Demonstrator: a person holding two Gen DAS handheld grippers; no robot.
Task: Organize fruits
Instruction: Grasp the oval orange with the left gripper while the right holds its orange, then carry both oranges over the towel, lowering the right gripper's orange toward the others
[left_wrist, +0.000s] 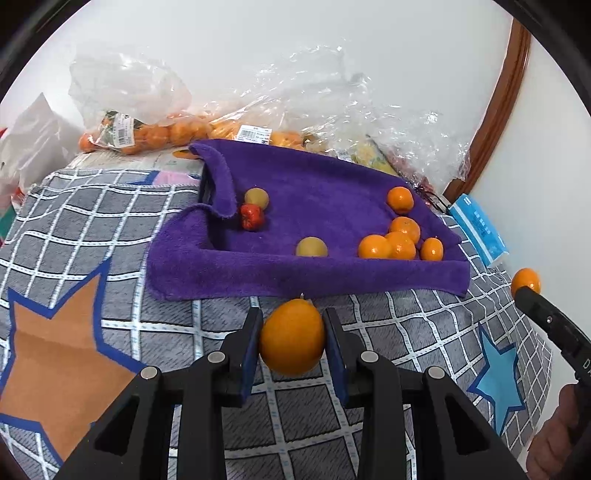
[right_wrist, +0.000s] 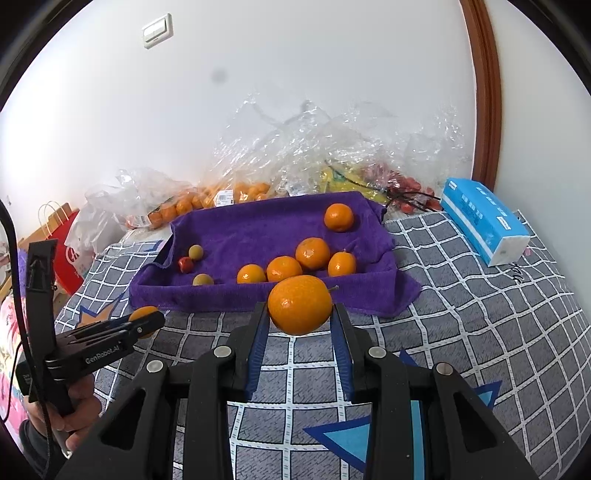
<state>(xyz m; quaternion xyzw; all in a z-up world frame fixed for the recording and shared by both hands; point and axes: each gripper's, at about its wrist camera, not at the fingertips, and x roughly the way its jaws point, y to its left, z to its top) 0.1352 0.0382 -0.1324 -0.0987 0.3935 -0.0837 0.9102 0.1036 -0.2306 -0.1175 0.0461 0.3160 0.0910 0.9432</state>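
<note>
Nearest us, our left gripper (left_wrist: 292, 325) pinches one orange (left_wrist: 291, 336) and our right gripper (right_wrist: 300, 314) another orange (right_wrist: 300, 304), both just short of the purple towel (left_wrist: 325, 273) holding five mandarins (left_wrist: 400, 244), two yellowish fruits (left_wrist: 311, 247) and one red fruit (left_wrist: 252, 216), while only the right view shows the wall switch (right_wrist: 158, 31).

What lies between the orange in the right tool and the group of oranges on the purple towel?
Only the towel's raised front edge lies between them, seen in the right wrist view.
</note>
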